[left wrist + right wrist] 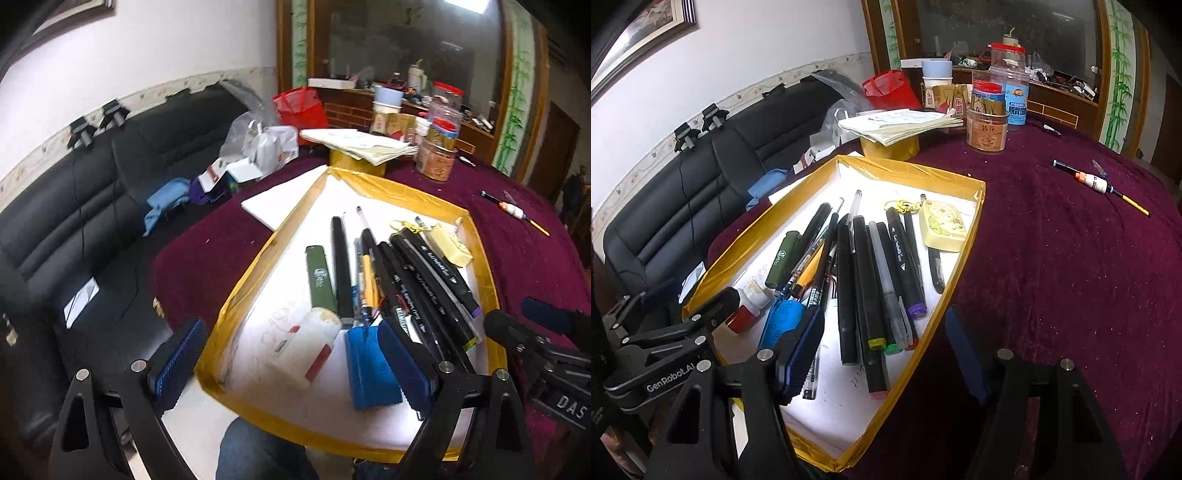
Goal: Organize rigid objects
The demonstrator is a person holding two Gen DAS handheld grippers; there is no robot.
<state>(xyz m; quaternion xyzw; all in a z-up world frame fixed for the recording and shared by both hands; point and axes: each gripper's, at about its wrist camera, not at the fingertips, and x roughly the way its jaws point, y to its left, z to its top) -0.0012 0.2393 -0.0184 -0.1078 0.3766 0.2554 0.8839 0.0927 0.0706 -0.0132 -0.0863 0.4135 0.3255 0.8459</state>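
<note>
Most of the pens and markers (871,280) lie packed in the gold-edged tray (964,236), long axes running roughly away from both cameras. One stray is left out on the purple tabletop (1071,295): a float pen with an orange and white body (1099,182), lying well apart from the tray on its right side, its long axis slanting down to the right. That puts it ahead and to the right of the right gripper (886,354), clearly the nearer one, I'd say. The right jaws stand wide apart and hold nothing, one pad over the tray, the other over the cloth. The left gripper (291,358) hovers over the tray's near end above the white glue bottle (306,347) and blue eraser block (369,373), jaws also wide apart and holding nothing.
</note>
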